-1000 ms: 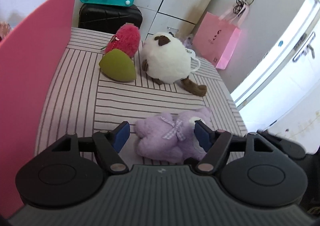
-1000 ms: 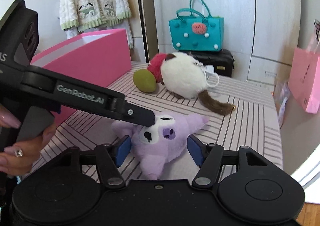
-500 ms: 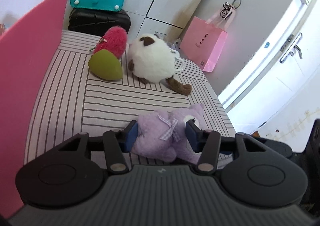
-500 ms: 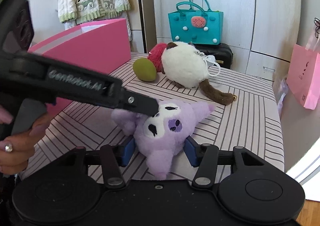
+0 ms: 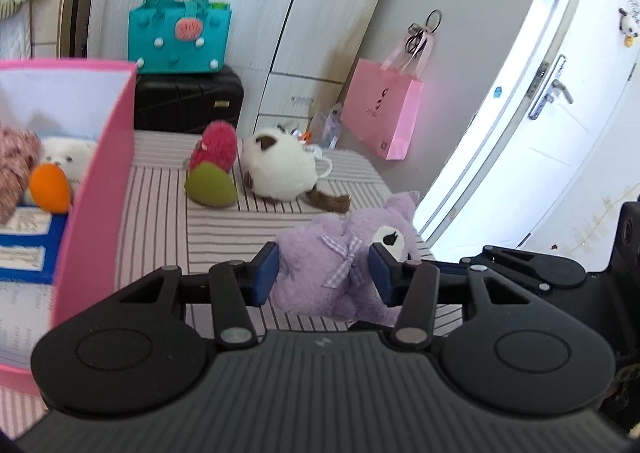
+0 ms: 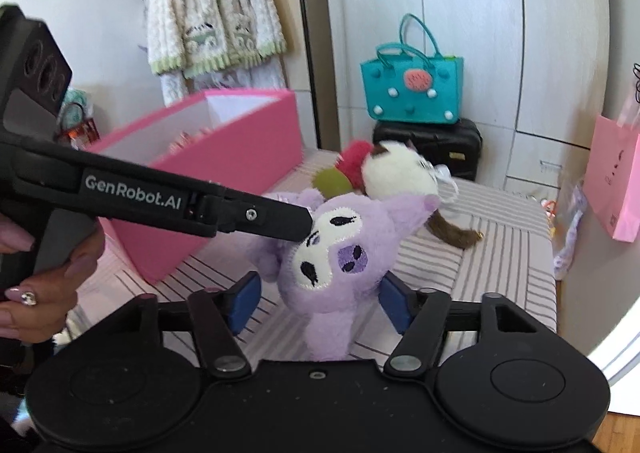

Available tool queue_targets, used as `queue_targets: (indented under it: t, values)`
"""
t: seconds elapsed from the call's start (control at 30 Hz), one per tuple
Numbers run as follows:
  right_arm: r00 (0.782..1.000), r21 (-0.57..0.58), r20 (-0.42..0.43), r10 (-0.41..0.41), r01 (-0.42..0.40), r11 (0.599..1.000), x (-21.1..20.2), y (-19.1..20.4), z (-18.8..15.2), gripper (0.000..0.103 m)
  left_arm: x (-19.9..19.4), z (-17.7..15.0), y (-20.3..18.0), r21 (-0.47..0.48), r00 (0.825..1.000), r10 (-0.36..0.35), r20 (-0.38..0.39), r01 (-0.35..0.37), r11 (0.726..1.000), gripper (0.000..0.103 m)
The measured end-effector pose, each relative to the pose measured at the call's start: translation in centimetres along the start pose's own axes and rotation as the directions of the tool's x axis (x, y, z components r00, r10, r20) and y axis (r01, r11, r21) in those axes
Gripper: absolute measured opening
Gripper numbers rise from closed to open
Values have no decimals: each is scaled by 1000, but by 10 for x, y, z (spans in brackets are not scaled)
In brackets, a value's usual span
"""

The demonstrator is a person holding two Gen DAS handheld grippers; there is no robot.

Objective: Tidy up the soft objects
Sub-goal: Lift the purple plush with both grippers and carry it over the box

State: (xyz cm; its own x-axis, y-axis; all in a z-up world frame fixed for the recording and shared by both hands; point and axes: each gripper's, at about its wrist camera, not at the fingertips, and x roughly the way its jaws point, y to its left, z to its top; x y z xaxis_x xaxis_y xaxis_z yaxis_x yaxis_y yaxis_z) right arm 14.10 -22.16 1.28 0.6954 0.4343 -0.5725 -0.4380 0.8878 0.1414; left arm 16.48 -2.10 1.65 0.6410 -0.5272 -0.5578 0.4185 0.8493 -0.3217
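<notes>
At the far left stands the pink box (image 5: 100,189), already holding a few soft toys, open at the top. Just right of it, the left claw (image 5: 323,273) is clamped on the body of the purple plush (image 5: 340,269), its pads pressing into the fur and closing a little further; the toy hangs clear of the striped surface (image 5: 160,213). Further right, the right claw (image 6: 320,303) stands apart around the plush's head, its jaws opening and its pads not touching the fur. The risk, as I judge it: the squashy toy now hangs from one grip alone and could slip out or catch on the box wall during the carry. Behind lie the red-and-green plush (image 5: 212,169) and the white plush (image 5: 280,169), still unsorted.
</notes>
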Motion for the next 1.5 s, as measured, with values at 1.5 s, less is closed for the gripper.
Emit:
queue_targets:
  t: [1.5]
  values:
    - [964,-187,-207,168,-208,960,139,172,142,52,-92,74,179,-17,928,351,-120,-356,934,45]
